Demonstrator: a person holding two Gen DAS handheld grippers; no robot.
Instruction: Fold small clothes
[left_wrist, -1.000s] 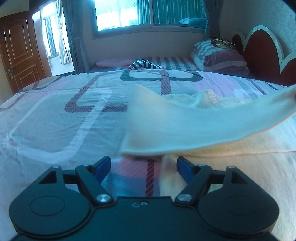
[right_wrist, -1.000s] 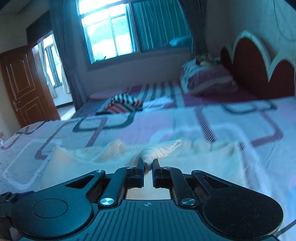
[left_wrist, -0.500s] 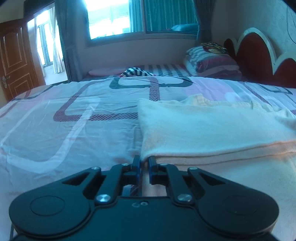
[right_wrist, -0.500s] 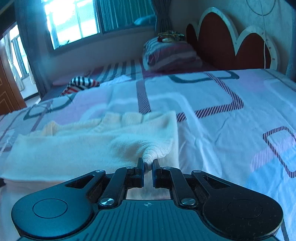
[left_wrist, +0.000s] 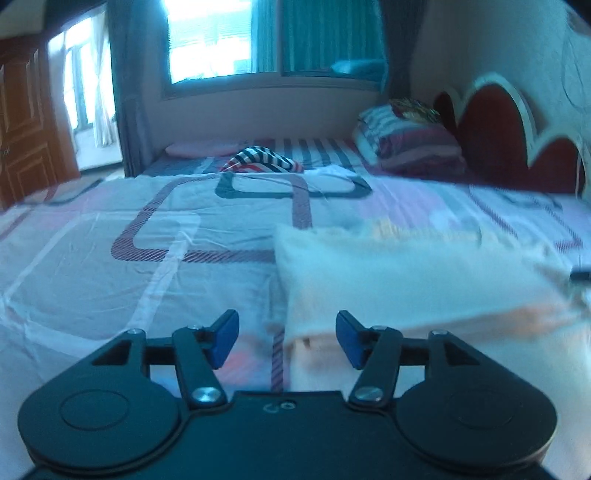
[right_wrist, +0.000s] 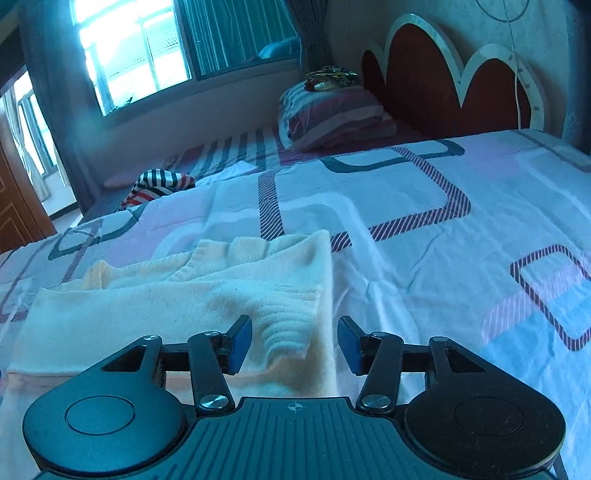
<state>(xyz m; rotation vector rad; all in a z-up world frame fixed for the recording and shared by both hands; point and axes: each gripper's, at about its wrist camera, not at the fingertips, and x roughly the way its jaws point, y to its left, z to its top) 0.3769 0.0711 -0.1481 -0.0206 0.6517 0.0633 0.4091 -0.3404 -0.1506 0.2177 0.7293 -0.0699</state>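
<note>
You are in a bedroom, and a big bed fills most of what you see. Its sheet is smooth and thin, white and pale pink, with striped boxes with round corners printed on it. Behind it stands a dark red headboard with a wavy white edge. A puffy striped pillow sits by the headboard, and a small striped cloth lies bunched up at the far side of the bed. A bright window with curtains is on the far wall.

The cream sweater lies flat on the bed right in front of you. It is soft and knitted, and it is folded into a long shape with a straight edge. A ribbed cuff lies on top of it, close to you.

Your right claw has just been opening. Its blue pads stand apart now, and the ribbed cuff lies between them, but they do not press on it.

Your left claw has just been opening too. Its blue pads stand apart, and the near left corner of the sweater lies between them, loose. This view is a bit blurry.
</note>
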